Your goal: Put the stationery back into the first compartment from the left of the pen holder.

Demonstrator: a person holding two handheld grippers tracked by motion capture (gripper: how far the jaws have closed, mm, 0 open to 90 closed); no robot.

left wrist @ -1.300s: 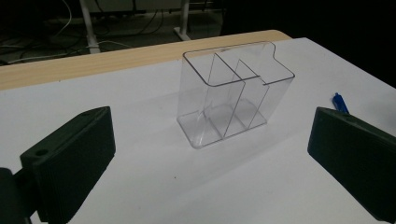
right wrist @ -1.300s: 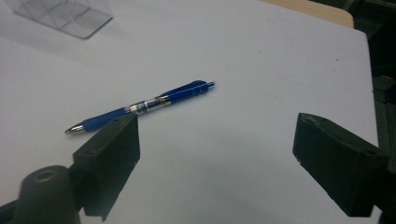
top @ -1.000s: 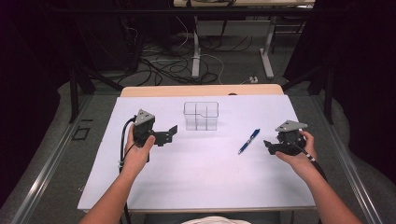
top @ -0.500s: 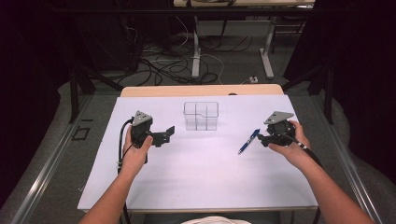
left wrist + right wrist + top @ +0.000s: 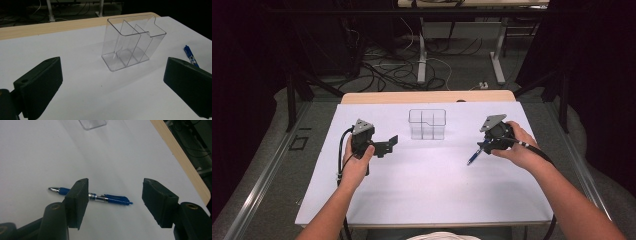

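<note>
No writing can be read on the blue pen [image 5: 100, 196], though the right gripper view brings out its silver tip and clip, which the high view blurs. The pen lies flat on the white table [image 5: 422, 190], well to the right of the clear divided organizer [image 5: 427, 124] and nearer the person. The right gripper [image 5: 115, 203] hangs just over the pen with jaws spread wide, one jaw covering part of the barrel; the left gripper [image 5: 112, 87], also spread open, faces the organizer from its left.

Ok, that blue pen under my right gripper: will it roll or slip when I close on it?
The blue pen lies flat; its round barrel may roll if nudged. Its clip could stop that. The smooth plastic might slip between the right gripper jaws.
</note>
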